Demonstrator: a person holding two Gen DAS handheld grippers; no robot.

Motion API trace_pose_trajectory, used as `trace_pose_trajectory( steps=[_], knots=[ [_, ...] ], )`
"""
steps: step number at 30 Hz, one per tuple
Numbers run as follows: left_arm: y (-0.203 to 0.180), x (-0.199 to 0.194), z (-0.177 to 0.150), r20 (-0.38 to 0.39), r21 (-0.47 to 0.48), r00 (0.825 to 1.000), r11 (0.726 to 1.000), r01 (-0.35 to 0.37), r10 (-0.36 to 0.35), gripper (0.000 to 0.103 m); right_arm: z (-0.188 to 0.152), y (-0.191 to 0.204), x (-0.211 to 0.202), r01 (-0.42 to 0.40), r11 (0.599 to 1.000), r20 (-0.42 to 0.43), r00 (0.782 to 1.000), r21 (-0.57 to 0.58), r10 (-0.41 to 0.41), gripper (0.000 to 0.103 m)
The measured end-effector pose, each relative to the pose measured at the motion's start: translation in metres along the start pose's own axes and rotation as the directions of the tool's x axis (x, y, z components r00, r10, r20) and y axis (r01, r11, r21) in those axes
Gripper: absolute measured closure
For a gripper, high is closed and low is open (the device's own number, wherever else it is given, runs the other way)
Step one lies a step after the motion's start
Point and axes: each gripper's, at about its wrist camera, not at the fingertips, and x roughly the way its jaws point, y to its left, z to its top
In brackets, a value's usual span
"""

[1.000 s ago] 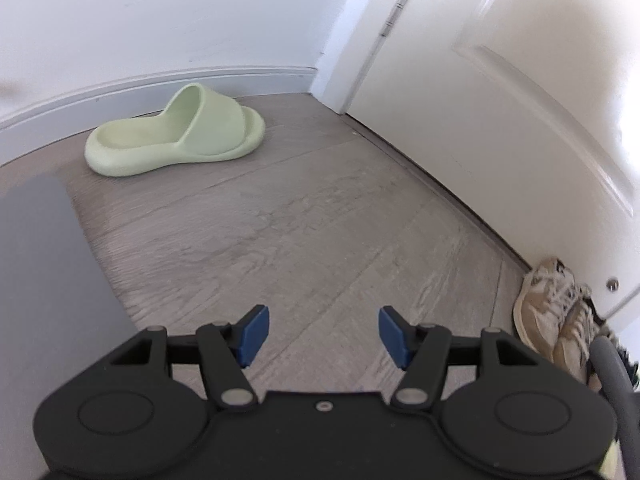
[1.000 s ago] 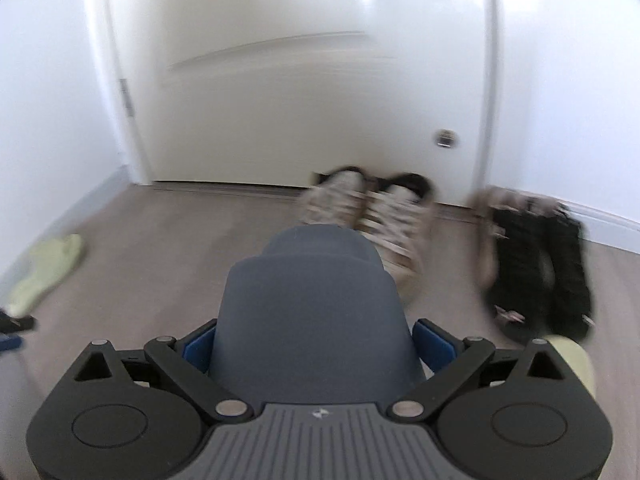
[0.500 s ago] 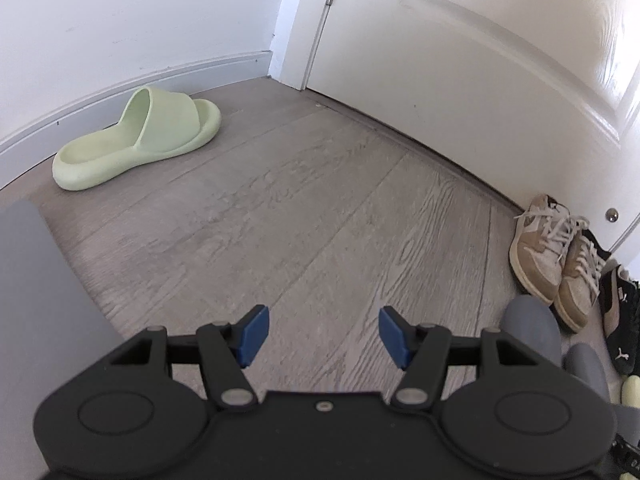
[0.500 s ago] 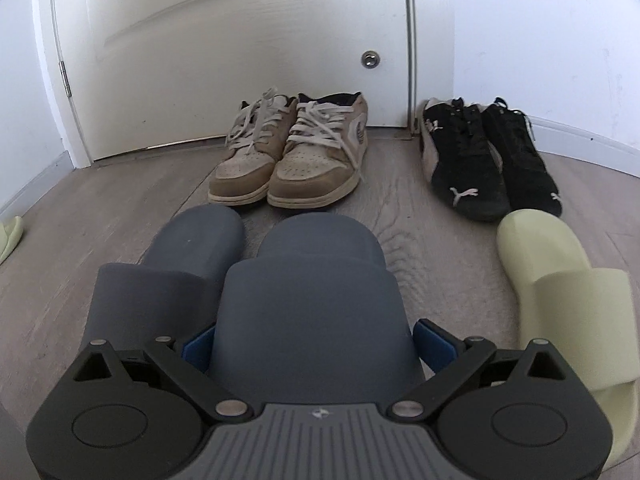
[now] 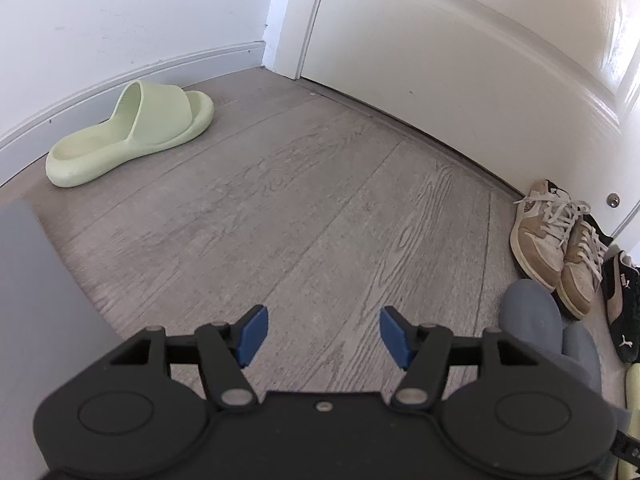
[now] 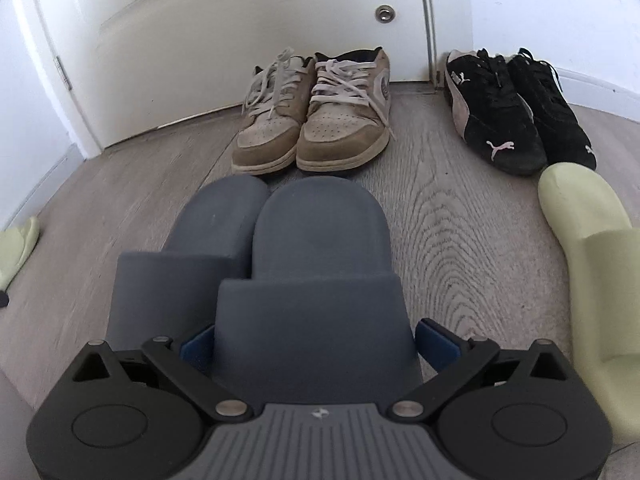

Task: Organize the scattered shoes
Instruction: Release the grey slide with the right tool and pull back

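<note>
R gripper (image 6: 316, 344) pinches the grey slide (image 6: 320, 256), now lowered beside its mate (image 6: 192, 256), toes just short of the tan sneakers (image 6: 316, 120): pair nearly set. L gripper (image 5: 322, 334) spread, empty; stray green slide (image 5: 132, 132) by baseboard likely next.

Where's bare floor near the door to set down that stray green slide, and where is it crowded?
Bare floor lies between the gray slide in the right tool and the green slide by the black sneakers. More lies before the left tool, between the stray green slide and tan sneakers. The door edge is crowded.
</note>
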Motion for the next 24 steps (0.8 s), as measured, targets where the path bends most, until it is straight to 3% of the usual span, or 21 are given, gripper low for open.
trace_pose_trajectory(
  steps=[2,6,9,13,16,20,24],
  knots=[
    [0.0,0.0,0.0,0.001,-0.005,1.0,1.0,0.002,-0.002,0.037,0.001,-0.002,-0.006,-0.029,1.0,-0.014,0.999,-0.006,0.029,0.002],
    [0.0,-0.001,0.001,0.007,-0.003,1.0,1.0,-0.004,0.004,0.037,0.012,-0.019,-0.012,-0.122,0.986,-0.018,0.992,0.112,0.125,0.001],
    [0.004,-0.003,0.003,0.016,-0.018,1.0,1.0,-0.016,0.016,0.035,0.022,-0.024,-0.021,-0.137,0.981,0.022,0.991,0.134,0.136,0.001],
    [0.013,-0.006,0.007,0.039,-0.056,0.998,0.997,-0.056,0.058,0.034,0.028,-0.01,-0.035,-0.112,0.992,0.091,0.99,0.051,0.107,0.0],
    [0.021,-0.012,0.012,0.081,-0.084,0.991,0.991,-0.104,0.11,0.034,0.028,0.013,-0.034,-0.152,0.988,0.092,0.984,-0.035,0.155,0.0],
    [0.041,-0.018,0.028,0.204,-0.131,0.957,0.974,-0.182,0.206,0.034,0.028,0.051,-0.022,-0.228,0.968,0.057,0.97,-0.106,0.235,0.0],
    [0.063,0.003,0.058,0.299,-0.088,0.922,0.97,-0.229,0.244,0.034,0.033,0.093,-0.005,-0.311,0.943,0.007,0.949,-0.122,0.314,0.0]
  ],
)
